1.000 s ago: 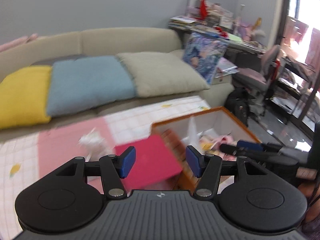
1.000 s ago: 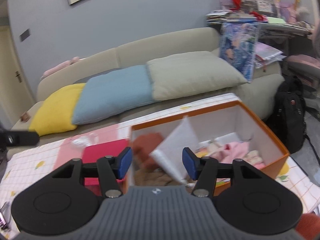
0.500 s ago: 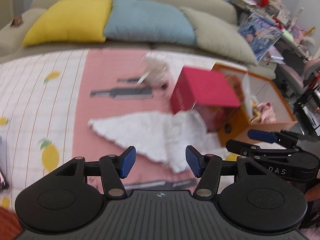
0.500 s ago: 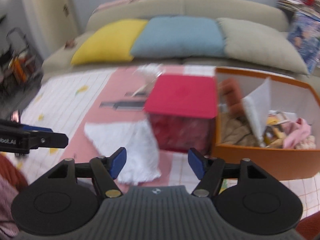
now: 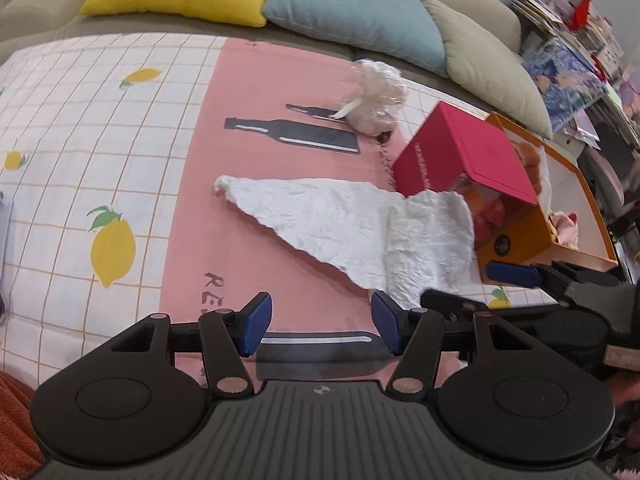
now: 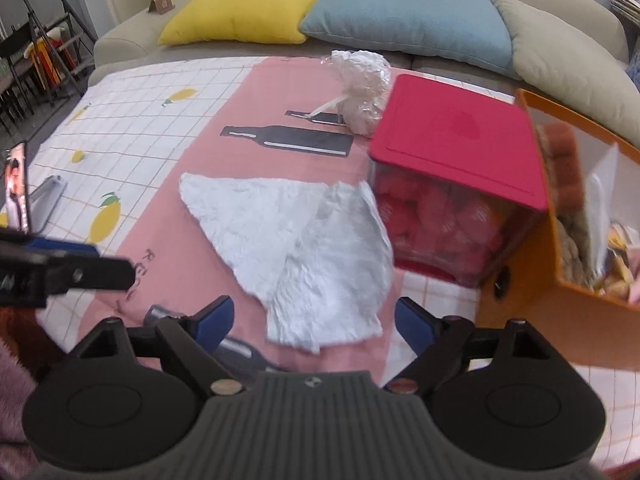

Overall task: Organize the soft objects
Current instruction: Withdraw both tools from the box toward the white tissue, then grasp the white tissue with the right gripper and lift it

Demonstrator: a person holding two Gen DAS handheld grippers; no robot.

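White and crinkled, the cloth (image 6: 296,248) lies flat on the pink strip of the counter (image 5: 100,128), just left of the red-lidded box (image 6: 456,148), whose clear walls show red and orange soft things. Right of that stands the orange box (image 6: 532,288), holding a brown plush, a white sheet and mixed small items. The left tool (image 5: 322,326) hangs wide with nothing between its fingers, near the cloth's near edge. The right tool (image 6: 314,324), its jaws just opening further, stands wide over the cloth's near corner, not pressing it.
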